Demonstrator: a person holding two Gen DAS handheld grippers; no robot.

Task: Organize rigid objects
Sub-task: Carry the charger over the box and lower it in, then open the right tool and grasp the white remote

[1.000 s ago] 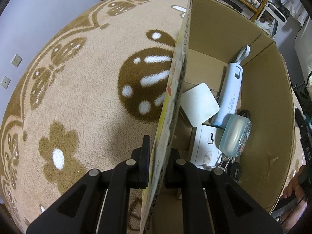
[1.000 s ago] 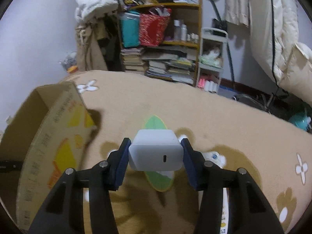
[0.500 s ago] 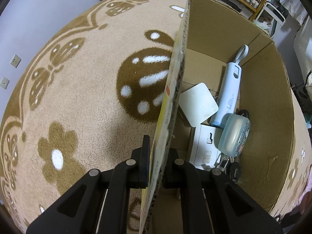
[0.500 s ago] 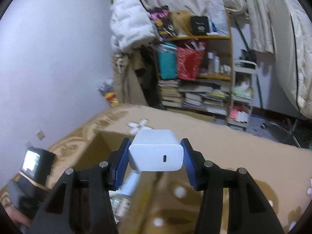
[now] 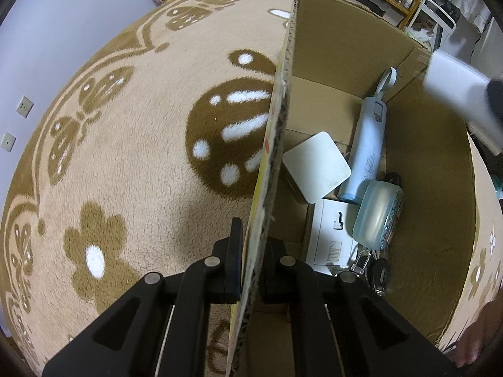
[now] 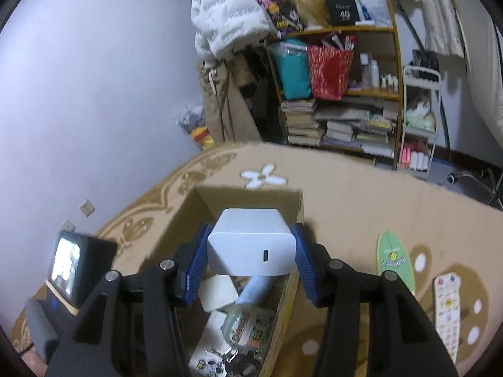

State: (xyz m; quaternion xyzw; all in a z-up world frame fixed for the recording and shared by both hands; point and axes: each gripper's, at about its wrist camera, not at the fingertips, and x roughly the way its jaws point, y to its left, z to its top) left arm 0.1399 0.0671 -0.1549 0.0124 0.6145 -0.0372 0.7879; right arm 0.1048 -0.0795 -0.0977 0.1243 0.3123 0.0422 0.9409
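My left gripper [image 5: 251, 251] is shut on the near wall of an open cardboard box [image 5: 279, 125] standing on the carpet. Inside lie a white square device [image 5: 316, 166], a light blue bottle [image 5: 367, 144], a pale blue case [image 5: 377, 216], a white flat box [image 5: 333, 235] and keys [image 5: 374, 270]. My right gripper [image 6: 250, 251] is shut on a white charger block [image 6: 251, 246] and holds it above the box [image 6: 251, 194]. The charger shows blurred at the right edge of the left wrist view [image 5: 459, 94].
A beige carpet with brown patterns [image 5: 125, 157] surrounds the box. A green oval card [image 6: 396, 260] and a white remote [image 6: 448, 304] lie on the carpet right of the box. A cluttered bookshelf [image 6: 339, 94] stands at the back wall.
My right gripper has carried the charger block left, from over the open carpet to above the box. The left gripper has stayed clamped on the box wall.
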